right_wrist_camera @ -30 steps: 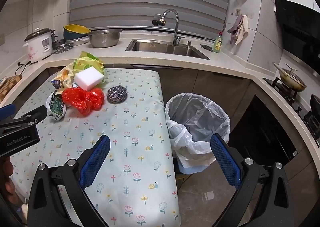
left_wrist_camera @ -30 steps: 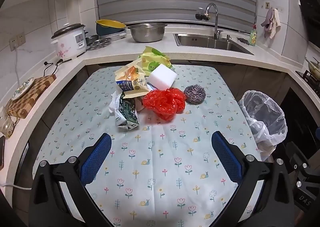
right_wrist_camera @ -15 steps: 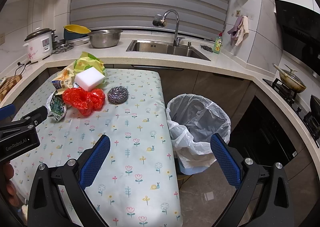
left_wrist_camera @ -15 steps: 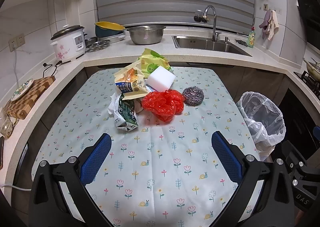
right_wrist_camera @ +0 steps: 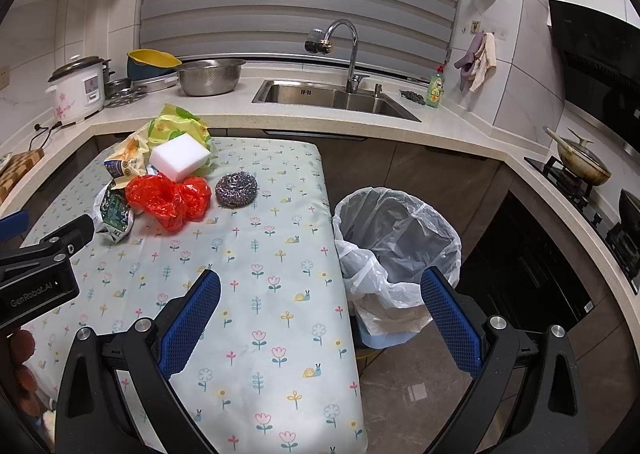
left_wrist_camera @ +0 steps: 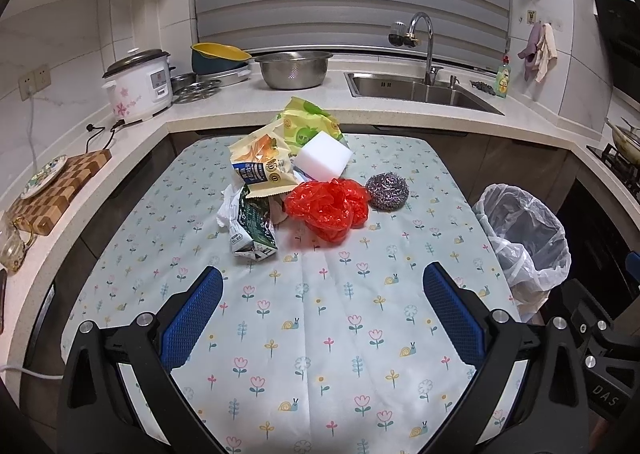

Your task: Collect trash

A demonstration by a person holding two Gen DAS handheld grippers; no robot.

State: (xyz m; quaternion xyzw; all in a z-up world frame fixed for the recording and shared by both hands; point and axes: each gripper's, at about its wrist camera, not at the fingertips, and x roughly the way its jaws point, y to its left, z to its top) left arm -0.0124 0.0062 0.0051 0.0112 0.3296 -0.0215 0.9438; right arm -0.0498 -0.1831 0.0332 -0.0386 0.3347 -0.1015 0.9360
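A pile of trash lies at the far middle of the flowered table (left_wrist_camera: 320, 334): a red plastic bag (left_wrist_camera: 328, 205), a steel scourer (left_wrist_camera: 387, 191), a white sponge block (left_wrist_camera: 324, 161), snack wrappers (left_wrist_camera: 260, 169), a green-yellow bag (left_wrist_camera: 308, 129) and a crushed carton (left_wrist_camera: 254, 230). The pile also shows in the right wrist view, with the red plastic bag (right_wrist_camera: 168, 197) and scourer (right_wrist_camera: 237, 189). A bin lined with a clear bag (right_wrist_camera: 396, 246) stands right of the table. My left gripper (left_wrist_camera: 322, 306) is open and empty, short of the pile. My right gripper (right_wrist_camera: 320, 314) is open and empty over the table's right edge.
A counter wraps around the back with a rice cooker (left_wrist_camera: 140, 85), a steel bowl (left_wrist_camera: 294, 69), a sink (left_wrist_camera: 416, 91) and a wooden board (left_wrist_camera: 56, 189). A stove with a pan (right_wrist_camera: 580, 161) is at the right. The left gripper's body (right_wrist_camera: 40, 270) shows in the right wrist view.
Both grippers have drifted slightly back and up; the pile and bin look a little farther. Nothing was grasped and the trash has not moved.
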